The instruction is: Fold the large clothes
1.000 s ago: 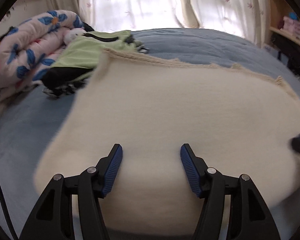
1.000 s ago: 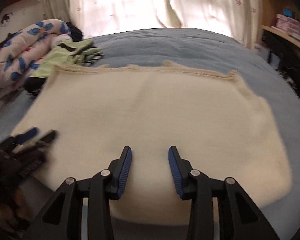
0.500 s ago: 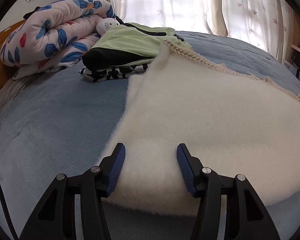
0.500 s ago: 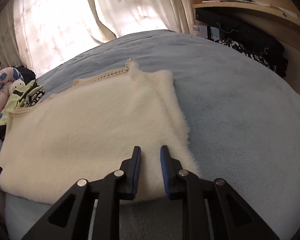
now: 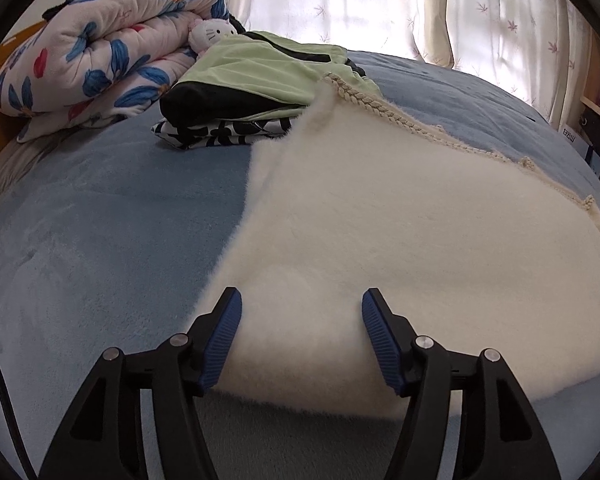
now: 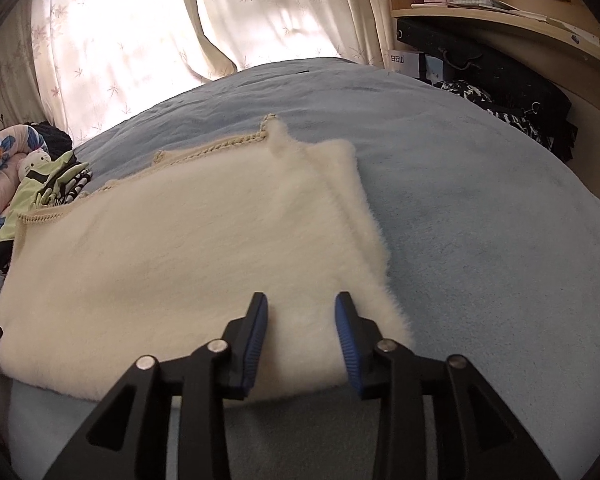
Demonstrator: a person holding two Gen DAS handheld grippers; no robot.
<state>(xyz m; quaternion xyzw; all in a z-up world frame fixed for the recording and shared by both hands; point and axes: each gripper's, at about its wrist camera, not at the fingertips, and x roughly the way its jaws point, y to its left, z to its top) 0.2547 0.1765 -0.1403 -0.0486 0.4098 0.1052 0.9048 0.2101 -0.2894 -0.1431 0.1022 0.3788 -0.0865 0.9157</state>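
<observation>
Both grippers, left gripper point(image 5: 302, 334) and right gripper point(image 6: 301, 336), have shifted to the cream garment's point(image 5: 420, 248) near corners, jaws just reopened, holding nothing; next, pinch both corners to fold.

A bed with a plush blue cover point(image 5: 100, 216) bears a folded fluffy cream garment point(image 5: 420, 248); a rolled floral quilt point(image 5: 92, 48); stacked folded clothes point(image 5: 236, 96).

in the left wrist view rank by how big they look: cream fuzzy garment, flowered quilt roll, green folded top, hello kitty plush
1. cream fuzzy garment, though it lies nearest the camera
2. flowered quilt roll
3. green folded top
4. hello kitty plush
</observation>
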